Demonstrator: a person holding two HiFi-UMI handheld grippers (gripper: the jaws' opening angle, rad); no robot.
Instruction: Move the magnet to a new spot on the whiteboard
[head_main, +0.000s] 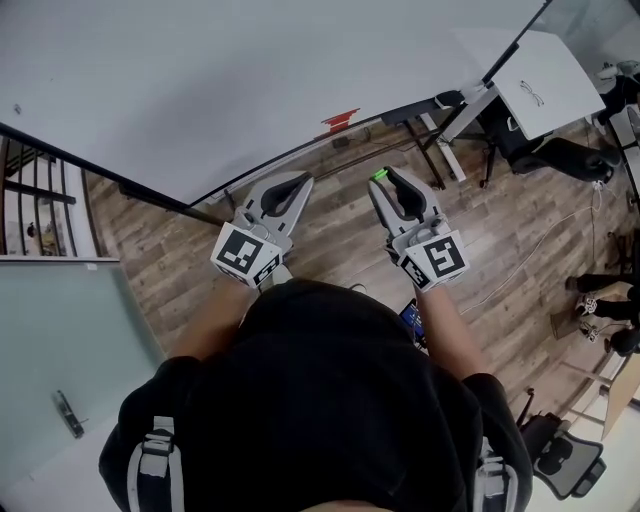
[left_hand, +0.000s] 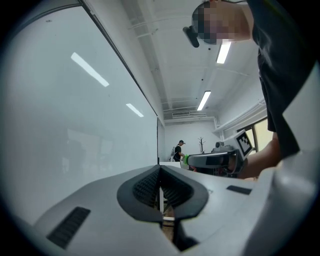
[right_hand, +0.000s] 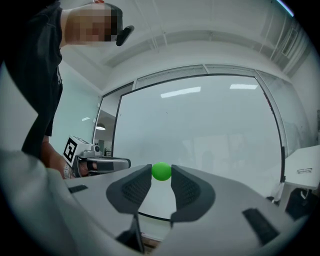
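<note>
The right tool (right_hand: 161, 176) is clamped on the green magnet (right_hand: 161, 171), a small round piece pinched between the very tips of its ribbed pads. It is held off the whiteboard (right_hand: 200, 130), which fills the right gripper view ahead. The left tool (left_hand: 161, 172) has its jaws together with nothing between them. It sits just beside the right one, and both point level over the wooden floor (head_main: 340, 225). In the head view a small red object (head_main: 340, 119) sits at the whiteboard's lower edge, ahead of the two tools. To the right, a white worktop (head_main: 560, 60) carries a pair of glasses (head_main: 532, 93), and an office chair (head_main: 570, 465) stands in the lower right corner. A black railing (head_main: 40, 190) runs along the left. In the left gripper view a person (left_hand: 178, 150) stands far off, past the whiteboard's end.
</note>
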